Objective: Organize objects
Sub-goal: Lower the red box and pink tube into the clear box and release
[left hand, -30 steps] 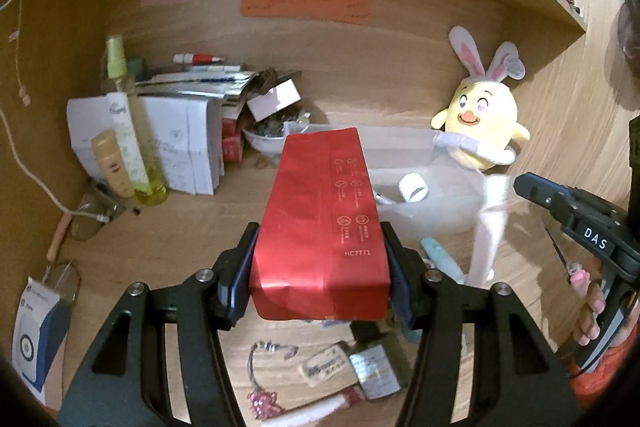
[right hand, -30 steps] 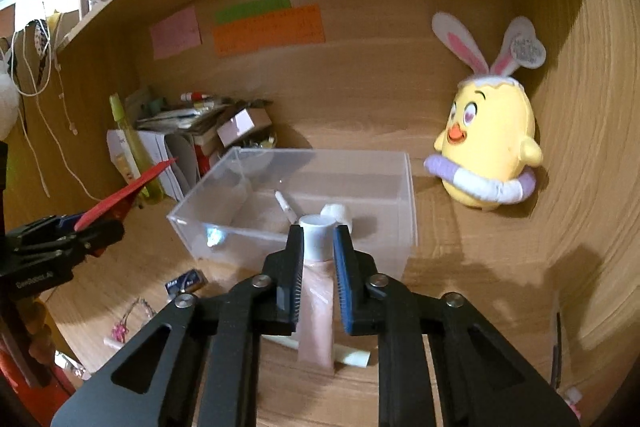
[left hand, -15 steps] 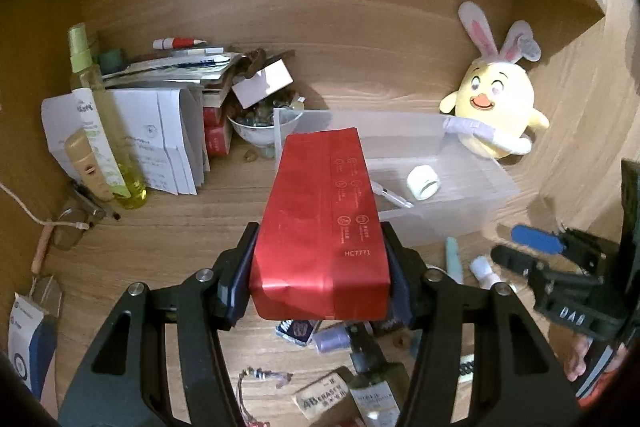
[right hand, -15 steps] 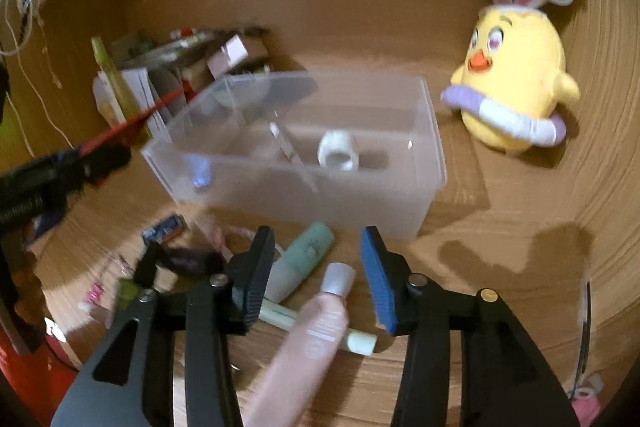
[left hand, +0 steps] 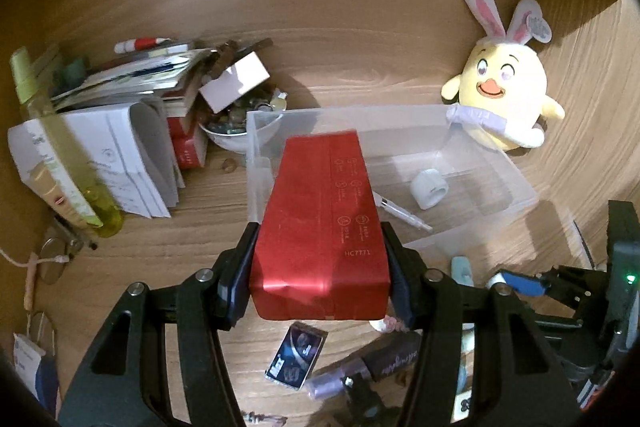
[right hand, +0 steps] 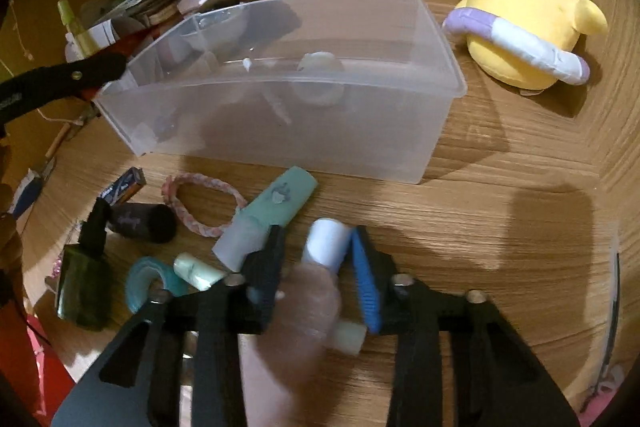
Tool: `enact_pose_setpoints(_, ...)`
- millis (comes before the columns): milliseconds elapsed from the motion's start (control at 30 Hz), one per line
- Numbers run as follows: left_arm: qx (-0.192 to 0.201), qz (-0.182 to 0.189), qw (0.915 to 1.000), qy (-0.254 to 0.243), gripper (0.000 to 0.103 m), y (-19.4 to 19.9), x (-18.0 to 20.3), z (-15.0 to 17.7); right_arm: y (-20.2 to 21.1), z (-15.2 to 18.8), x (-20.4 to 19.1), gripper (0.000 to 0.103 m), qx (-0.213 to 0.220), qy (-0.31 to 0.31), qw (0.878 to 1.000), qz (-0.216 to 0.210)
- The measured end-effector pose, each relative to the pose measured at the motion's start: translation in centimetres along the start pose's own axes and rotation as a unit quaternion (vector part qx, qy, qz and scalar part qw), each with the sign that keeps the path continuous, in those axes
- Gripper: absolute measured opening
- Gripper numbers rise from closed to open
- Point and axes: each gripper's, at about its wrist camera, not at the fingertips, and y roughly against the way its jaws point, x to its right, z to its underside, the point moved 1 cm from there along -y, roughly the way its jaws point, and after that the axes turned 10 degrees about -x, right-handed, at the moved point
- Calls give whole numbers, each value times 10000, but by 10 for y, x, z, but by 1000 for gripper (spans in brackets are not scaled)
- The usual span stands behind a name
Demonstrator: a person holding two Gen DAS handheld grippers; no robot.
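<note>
Left hand-held gripper [left hand: 320, 267] is clamped on a red box [left hand: 322, 227], pads pressing both long sides, box pointing forward and tilted down; its far end overlaps the near-left corner of the clear plastic bin [left hand: 520, 187] just ahead. Inside the bin: a white cap [left hand: 429, 190] and a thin pen-like stick [left hand: 402, 214]. Yellow bunny-eared plush [left hand: 506, 99] sits beyond the bin, ahead-right of this gripper. Ahead-left: stack of papers and booklets [left hand: 120, 147], a white bowl of small bits [left hand: 240, 131], a yellow-green spray bottle [left hand: 60, 155]. Below the left gripper on the wooden worktop [left hand: 180, 247] lies a small dark blue packet [left hand: 297, 355]

Right hand-held gripper [right hand: 316, 247] has jaws closing around a pink tube with white cap [right hand: 320, 271]; tube is blurred, sits between the fingers, right blue pad looks against the cap, left finger shows a gap, so no firm grip. Just left of it: mint-green tube [right hand: 276, 211], braided pink hair tie [right hand: 200, 203], pale green stick [right hand: 196, 271], teal tape ring [right hand: 140, 279], dark purple tube [right hand: 140, 223], dark green bottle [right hand: 82, 283]. Bin is straight ahead of the right gripper, plush ahead-right
</note>
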Motion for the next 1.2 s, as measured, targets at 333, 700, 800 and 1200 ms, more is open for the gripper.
enact_pose_setpoints(333,-116,-148,9995,-263,57,-18,10,-16,29,-10,9,19,419,-109,9991,-38)
enact_pose_setpoints(700,-448,-41,9984,-351,57,-45,16,-29,101,-35,9,19,1493,-144,9885,-169)
enact_pose_setpoints(800,-570,22,9979,-294,57,-54,14,-30,115,-45,6,19,1724,-82,9849,-143)
enact_pose_setpoints(1200,-205,1,9990,-394,67,-19,14,-34,149,-96,6,19,2357,-17,9718,2)
